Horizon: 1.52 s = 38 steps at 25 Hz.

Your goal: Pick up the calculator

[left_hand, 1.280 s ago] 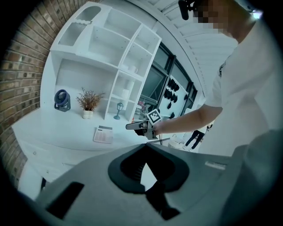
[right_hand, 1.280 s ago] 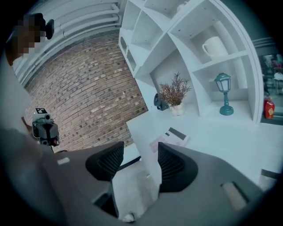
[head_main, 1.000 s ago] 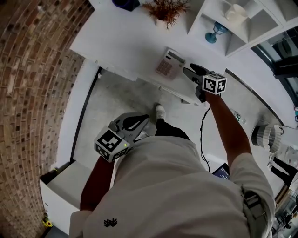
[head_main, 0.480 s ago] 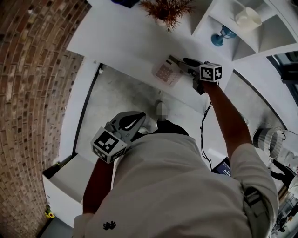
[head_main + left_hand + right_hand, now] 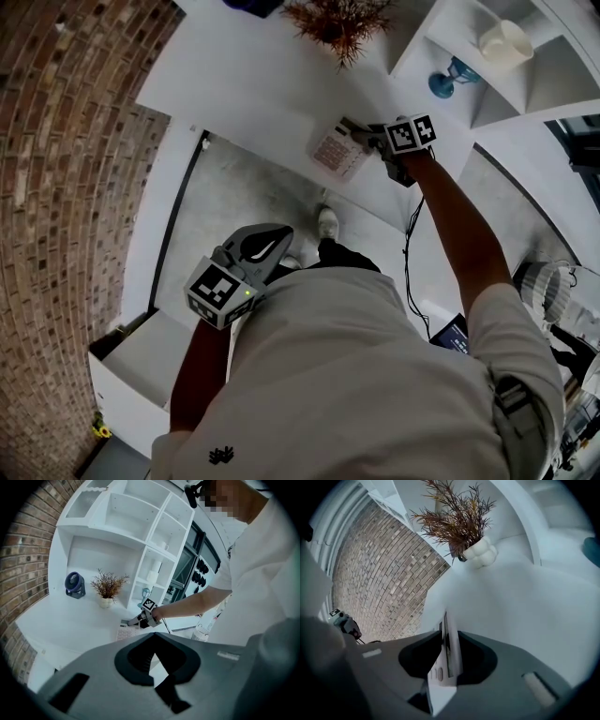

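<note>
The calculator [image 5: 336, 150], white with pinkish keys, lies on the white counter [image 5: 244, 84] near its front edge. My right gripper [image 5: 364, 139] reaches in from the right, and its jaws are closing on the calculator's near end. In the right gripper view the calculator [image 5: 447, 660] stands edge-on between the two jaws of my right gripper [image 5: 449, 637], which touch it on both sides. The left gripper view shows the same grip from afar, right gripper [image 5: 134, 621] on the calculator [image 5: 124, 633]. My left gripper [image 5: 281, 247] hangs low by the person's body, jaws together and holding nothing.
A dried plant in a white pot [image 5: 335, 21] stands behind the calculator. A blue fan [image 5: 73, 584] sits further left on the counter. White shelves at the right hold a blue goblet [image 5: 448, 75] and a white cup [image 5: 506, 42]. A brick wall [image 5: 66, 187] runs along the left.
My right gripper has moved left and down onto the calculator's end, and its jaws have come in around it. The left gripper has shifted slightly.
</note>
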{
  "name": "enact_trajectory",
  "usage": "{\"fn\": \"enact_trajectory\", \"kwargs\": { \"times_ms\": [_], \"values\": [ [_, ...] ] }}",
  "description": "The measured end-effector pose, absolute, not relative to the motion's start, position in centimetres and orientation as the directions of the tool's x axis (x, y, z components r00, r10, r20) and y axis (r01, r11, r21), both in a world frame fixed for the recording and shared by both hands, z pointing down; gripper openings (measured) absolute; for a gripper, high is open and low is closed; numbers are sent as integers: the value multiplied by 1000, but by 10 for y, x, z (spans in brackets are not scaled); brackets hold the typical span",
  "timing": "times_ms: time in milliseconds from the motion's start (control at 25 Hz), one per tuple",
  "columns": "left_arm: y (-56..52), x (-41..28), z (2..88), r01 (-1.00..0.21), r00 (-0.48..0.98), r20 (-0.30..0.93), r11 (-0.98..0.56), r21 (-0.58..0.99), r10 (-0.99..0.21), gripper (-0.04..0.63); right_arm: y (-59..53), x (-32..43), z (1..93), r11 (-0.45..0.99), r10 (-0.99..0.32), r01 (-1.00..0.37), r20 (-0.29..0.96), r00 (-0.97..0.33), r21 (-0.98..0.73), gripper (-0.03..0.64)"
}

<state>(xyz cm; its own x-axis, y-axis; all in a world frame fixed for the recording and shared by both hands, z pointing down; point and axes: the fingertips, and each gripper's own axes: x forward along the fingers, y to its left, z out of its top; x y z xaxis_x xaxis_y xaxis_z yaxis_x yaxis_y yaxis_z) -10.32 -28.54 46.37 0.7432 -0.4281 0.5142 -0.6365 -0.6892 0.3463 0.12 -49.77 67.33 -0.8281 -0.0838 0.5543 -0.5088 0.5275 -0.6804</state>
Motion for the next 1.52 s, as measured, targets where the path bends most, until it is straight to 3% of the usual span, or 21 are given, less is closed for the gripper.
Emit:
{"fn": "enact_trajectory", "kwargs": {
  "times_ms": [440, 880, 1520],
  "values": [
    [-283, -120, 464, -648, 742, 490, -676, 350, -457, 5, -489, 3, 658, 524, -104, -473, 499, -861, -708, 80],
    [-247, -162, 448, -580, 795, 439, -736, 349, -419, 5, -468, 2, 605, 527, -295, -578, 503, -812, -623, 78],
    [-178, -260, 447, -517, 839, 388, -780, 351, -381, 5, -365, -75, 513, 555, -395, -603, 456, -798, -574, 78]
  ]
}}
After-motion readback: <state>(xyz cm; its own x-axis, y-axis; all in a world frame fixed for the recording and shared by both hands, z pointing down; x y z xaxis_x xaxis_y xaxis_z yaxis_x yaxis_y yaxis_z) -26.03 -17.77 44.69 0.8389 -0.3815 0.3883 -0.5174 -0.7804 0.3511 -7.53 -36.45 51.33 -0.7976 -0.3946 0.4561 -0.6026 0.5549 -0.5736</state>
